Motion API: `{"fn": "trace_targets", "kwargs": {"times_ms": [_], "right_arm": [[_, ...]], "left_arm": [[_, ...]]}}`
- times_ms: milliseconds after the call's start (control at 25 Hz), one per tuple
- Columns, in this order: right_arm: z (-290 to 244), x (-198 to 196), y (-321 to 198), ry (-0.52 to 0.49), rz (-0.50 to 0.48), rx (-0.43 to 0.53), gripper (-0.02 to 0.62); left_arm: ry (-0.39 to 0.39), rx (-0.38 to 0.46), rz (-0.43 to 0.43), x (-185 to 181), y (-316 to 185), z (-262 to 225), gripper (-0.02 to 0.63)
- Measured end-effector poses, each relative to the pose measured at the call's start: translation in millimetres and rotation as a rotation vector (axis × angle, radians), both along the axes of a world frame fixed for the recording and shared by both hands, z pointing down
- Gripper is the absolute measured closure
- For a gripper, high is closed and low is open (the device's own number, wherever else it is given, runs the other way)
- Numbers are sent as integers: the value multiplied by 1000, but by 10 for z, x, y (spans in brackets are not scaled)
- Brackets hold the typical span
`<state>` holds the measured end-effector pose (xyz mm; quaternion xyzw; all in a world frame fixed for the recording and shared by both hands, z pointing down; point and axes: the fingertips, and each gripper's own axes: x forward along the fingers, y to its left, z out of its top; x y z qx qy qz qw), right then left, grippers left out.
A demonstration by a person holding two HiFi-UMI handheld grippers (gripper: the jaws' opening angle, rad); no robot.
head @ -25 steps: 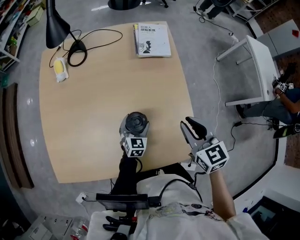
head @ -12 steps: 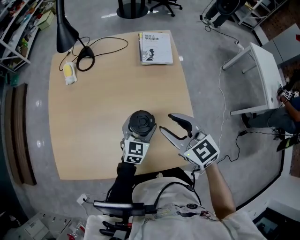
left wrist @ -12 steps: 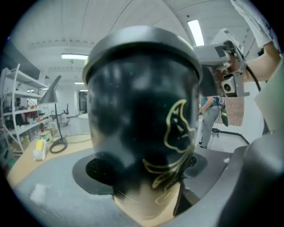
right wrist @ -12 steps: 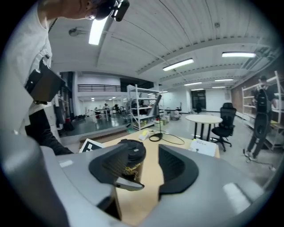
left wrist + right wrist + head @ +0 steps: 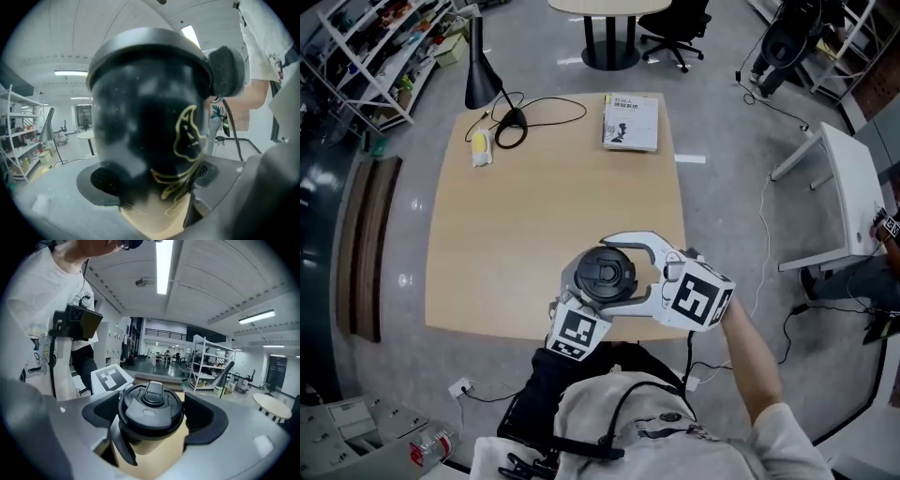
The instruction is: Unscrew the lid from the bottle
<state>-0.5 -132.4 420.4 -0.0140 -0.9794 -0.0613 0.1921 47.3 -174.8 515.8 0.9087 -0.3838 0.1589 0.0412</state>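
Left gripper point(image 5: 157, 178) clamped on the body of the black bottle point(image 5: 140, 108), held above the near edge of the wooden table point(image 5: 506, 234). Lid point(image 5: 606, 274) still on. Right gripper point(image 5: 151, 416): jaws just opened, straddling lid, pads just beside rim, not pressing.

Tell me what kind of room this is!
Most likely a lab or workshop-style office. Metal shelves packed with gear line one side, a wooden table holds a desk lamp and a book, and an office chair stands nearby.
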Motion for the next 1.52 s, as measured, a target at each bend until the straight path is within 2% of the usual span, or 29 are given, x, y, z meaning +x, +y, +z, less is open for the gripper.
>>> {"fn": "trace_targets", "kwargs": {"times_ms": [160, 360, 400, 480, 560, 600, 720, 760, 880, 1080, 1240, 1360, 1440, 1520], "right_arm": [[-250, 32, 176, -74, -77, 20, 161], [-401, 73, 291, -49, -205, 4, 190], [-427, 55, 270, -37, -197, -5, 192], [-434, -8, 167, -4, -112, -3, 190], [-405, -69, 86, -2, -14, 15, 138], [-393, -107, 92, -11, 3, 9, 108], [-364, -272, 227, -18, -69, -11, 74], [-384, -321, 270, -21, -96, -11, 105], [-496, -427, 328, -47, -117, -28, 106], [-540, -474, 363, -62, -184, -39, 107], [-563, -455, 483, -48, -271, -71, 107], [-582, -406, 664, -29, -388, -108, 107], [-653, -362, 813, -36, -501, -181, 107], [-749, -335, 922, -62, -599, -266, 107]], "left_arm": [[29, 11, -7, 46, 150, -211, 198], [71, 5, 80, 72, 293, -358, 198], [72, 9, 71, 39, 269, -391, 198], [56, 29, 4, -94, 164, -443, 199], [21, 52, -53, -218, 85, -471, 199], [-4, 63, -48, -231, 78, -482, 199], [-55, 93, 68, -102, 173, -536, 199], [-38, 88, 100, -72, 211, -567, 199], [24, 80, 134, -103, 270, -654, 198], [36, 87, 178, -150, 308, -716, 196], [60, 68, 260, -99, 446, -744, 196], [83, 38, 384, -25, 663, -768, 196], [127, 3, 491, 56, 844, -807, 196], [173, -25, 550, 115, 965, -857, 196]]}}
